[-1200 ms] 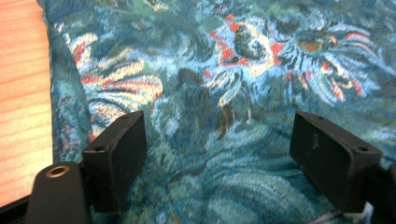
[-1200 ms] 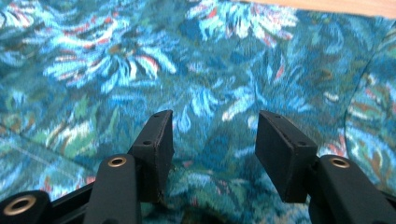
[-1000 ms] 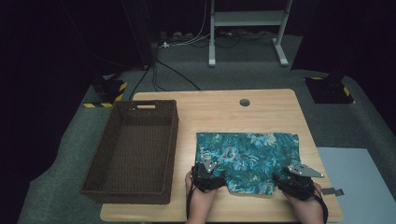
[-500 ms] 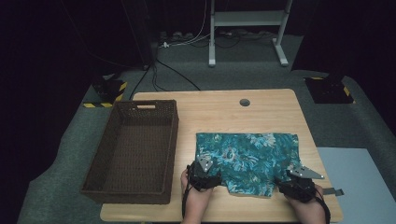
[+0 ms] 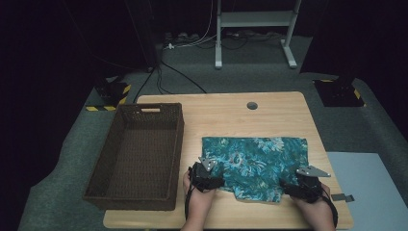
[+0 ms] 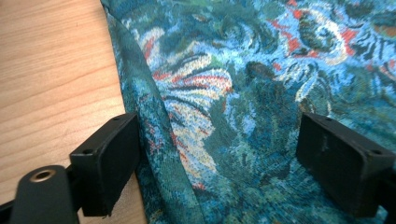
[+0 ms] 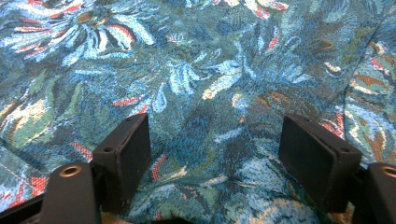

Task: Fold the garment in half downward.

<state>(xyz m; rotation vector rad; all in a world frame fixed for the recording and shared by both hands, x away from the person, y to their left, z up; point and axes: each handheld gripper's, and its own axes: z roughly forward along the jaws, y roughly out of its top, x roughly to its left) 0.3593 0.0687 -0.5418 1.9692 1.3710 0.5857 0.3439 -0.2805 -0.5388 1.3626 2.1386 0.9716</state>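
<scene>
A dim room: grey carpet floor [image 5: 250, 77], white metal stand [image 5: 252, 29], cables [image 5: 178, 72], wooden table [image 5: 279, 115].

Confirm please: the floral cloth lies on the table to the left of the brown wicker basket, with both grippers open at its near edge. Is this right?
One detail is wrong. The high view shows the floral cloth to the right of the wicker basket, not left. Both the left gripper and the right gripper are open at its near edge.

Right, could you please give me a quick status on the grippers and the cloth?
Left gripper open over cloth edge. Right gripper open over cloth. Cloth flat on table, basket beside, nothing blocking.
</scene>
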